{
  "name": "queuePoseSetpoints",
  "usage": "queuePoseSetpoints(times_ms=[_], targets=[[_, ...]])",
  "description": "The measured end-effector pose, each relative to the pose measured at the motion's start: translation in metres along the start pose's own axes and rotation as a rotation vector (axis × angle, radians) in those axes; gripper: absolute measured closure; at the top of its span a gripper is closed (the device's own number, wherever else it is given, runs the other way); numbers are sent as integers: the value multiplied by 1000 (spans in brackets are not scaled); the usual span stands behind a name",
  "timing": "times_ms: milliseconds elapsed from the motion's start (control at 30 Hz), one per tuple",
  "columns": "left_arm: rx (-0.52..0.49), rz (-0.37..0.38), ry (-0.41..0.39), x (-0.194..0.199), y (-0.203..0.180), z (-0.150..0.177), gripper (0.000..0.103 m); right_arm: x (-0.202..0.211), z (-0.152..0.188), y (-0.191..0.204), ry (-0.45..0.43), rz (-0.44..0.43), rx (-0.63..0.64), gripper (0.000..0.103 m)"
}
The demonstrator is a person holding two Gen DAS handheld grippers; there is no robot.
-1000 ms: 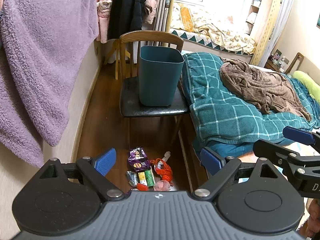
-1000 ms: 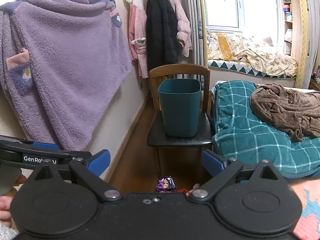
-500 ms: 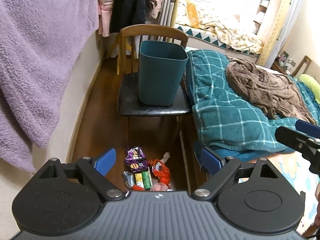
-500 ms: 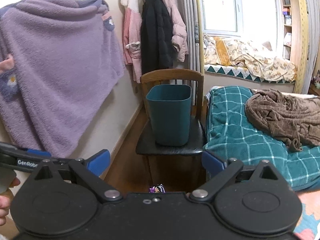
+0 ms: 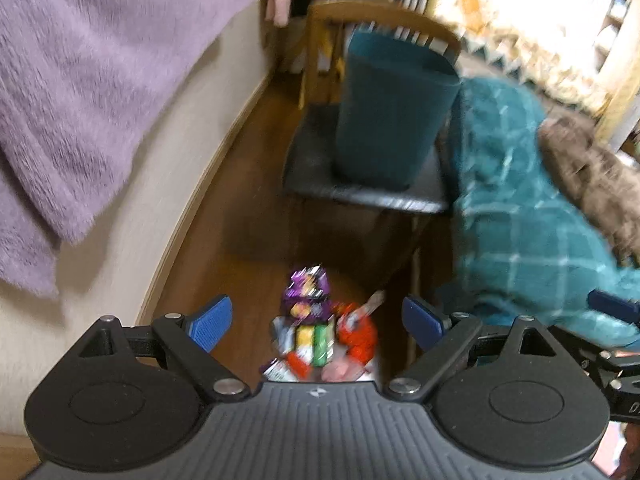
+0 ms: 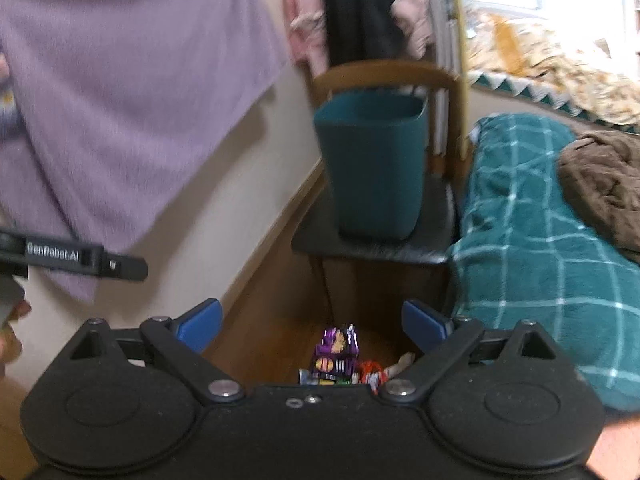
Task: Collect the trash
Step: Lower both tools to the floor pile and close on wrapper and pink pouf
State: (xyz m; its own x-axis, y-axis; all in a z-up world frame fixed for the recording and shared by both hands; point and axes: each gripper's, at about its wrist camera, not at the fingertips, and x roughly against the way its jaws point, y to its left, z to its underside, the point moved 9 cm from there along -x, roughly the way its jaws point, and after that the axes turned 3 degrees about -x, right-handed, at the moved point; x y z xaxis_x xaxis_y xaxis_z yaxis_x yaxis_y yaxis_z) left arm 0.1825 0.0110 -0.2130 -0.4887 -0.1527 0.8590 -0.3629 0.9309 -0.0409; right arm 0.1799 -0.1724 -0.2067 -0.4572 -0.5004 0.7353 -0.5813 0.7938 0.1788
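Hovering above the brown wooden floor [image 5: 248,208], the left gripper [image 5: 316,322] has its blue-padded fingers [image 5: 210,322] spread wide apart and holds nothing. Just beyond and below those fingertips lies the small heap of crumpled snack wrappers [image 5: 320,332]: a purple foil packet [image 5: 306,292] at its far end, a red wrapper [image 5: 360,336] to the right, green and yellow pieces between. The heap sits on the gripper's centre line, its long axis running near to far, so a descent forward should bracket it.

The right gripper [image 6: 312,326], jaws equally parted and empty, sees the same wrappers [image 6: 340,364] low in its view, partly hidden by its own body. My judgement is that the left is nearer, though blur makes this uncertain.

Farther off, the square teal plastic bin [image 5: 392,120] stands on the dark-seated wooden chair [image 5: 360,194], beside the teal checked blanket [image 5: 520,220] on the right.
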Motion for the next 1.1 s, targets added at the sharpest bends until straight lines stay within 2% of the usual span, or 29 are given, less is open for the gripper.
queuePoseSetpoints(times_ms=[100,333,433,500,700,800,900,1100], targets=[[-13,-9,82,-47,7,16,10,-37,18,-6,55,-2,12,7],[-53,-2,296,-201,30,85,10,-135,77,-32,132,81,-45,11],[-41,-1,386,-266,40,125,10,-187,115,-48,186,121,-125,13],[-47,5,419,-305,43,148,10,-224,143,-58,224,136,-203,13],[-38,-52,545,-432,58,228,10,-342,234,-98,326,204,-399,18],[34,-54,614,-488,65,264,10,-392,278,-119,383,229,-473,18],[101,-48,652,-527,65,289,10,-432,317,-133,445,228,-531,19],[262,-38,724,-595,62,335,10,-504,377,-147,548,213,-559,22]])
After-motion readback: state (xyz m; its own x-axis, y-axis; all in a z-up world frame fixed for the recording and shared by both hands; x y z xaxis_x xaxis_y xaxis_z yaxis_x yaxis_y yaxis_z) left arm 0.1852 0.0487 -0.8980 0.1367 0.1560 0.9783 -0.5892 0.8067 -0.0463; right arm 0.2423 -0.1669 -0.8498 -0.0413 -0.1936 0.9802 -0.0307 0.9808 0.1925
